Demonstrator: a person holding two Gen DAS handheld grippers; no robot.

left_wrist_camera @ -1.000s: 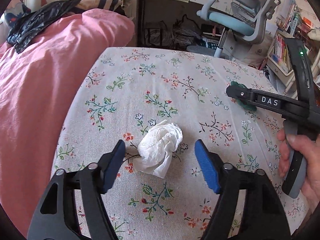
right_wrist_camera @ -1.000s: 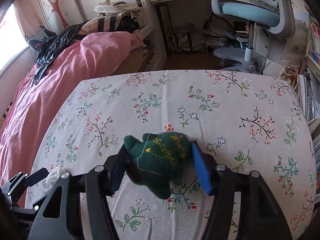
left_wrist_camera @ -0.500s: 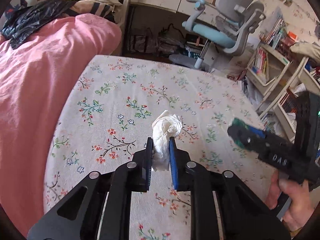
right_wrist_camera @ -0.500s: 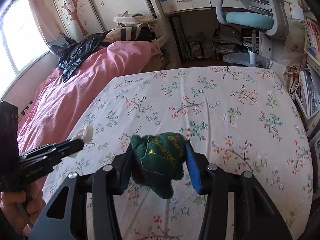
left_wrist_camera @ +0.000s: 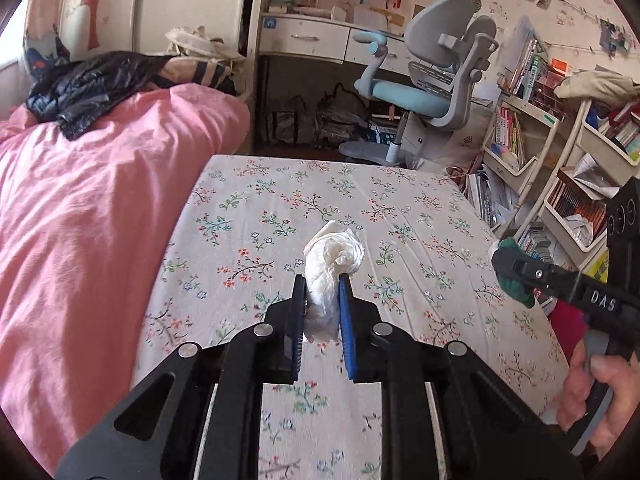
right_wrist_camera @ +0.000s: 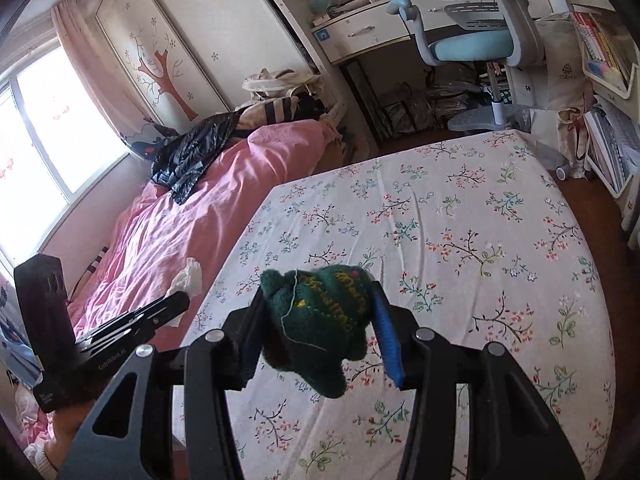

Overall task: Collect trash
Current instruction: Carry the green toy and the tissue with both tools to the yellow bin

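Observation:
In the left wrist view my left gripper [left_wrist_camera: 322,280] is shut on a crumpled white tissue [left_wrist_camera: 334,254], lifted above the floral bed sheet [left_wrist_camera: 256,216]. My right gripper [right_wrist_camera: 320,304] is shut on a dark green knitted thing with yellow lettering [right_wrist_camera: 320,320], also held above the sheet. The right gripper [left_wrist_camera: 516,268] shows at the right edge of the left wrist view with the green thing [left_wrist_camera: 516,280] in it and a hand [left_wrist_camera: 600,392] on its handle. The left gripper [right_wrist_camera: 168,308] with the tissue [right_wrist_camera: 186,280] shows at the left of the right wrist view.
A pink duvet [left_wrist_camera: 100,220] covers the left half of the bed, with a black plastic bag [left_wrist_camera: 88,88] on it. Beyond the bed stand a desk [left_wrist_camera: 320,40], a grey-blue swivel chair [left_wrist_camera: 432,80] and crowded bookshelves [left_wrist_camera: 560,160] at the right.
The left gripper closed on the tissue and lifted it off the sheet. The right gripper rose with the green thing. Both hands drew back from the bed.

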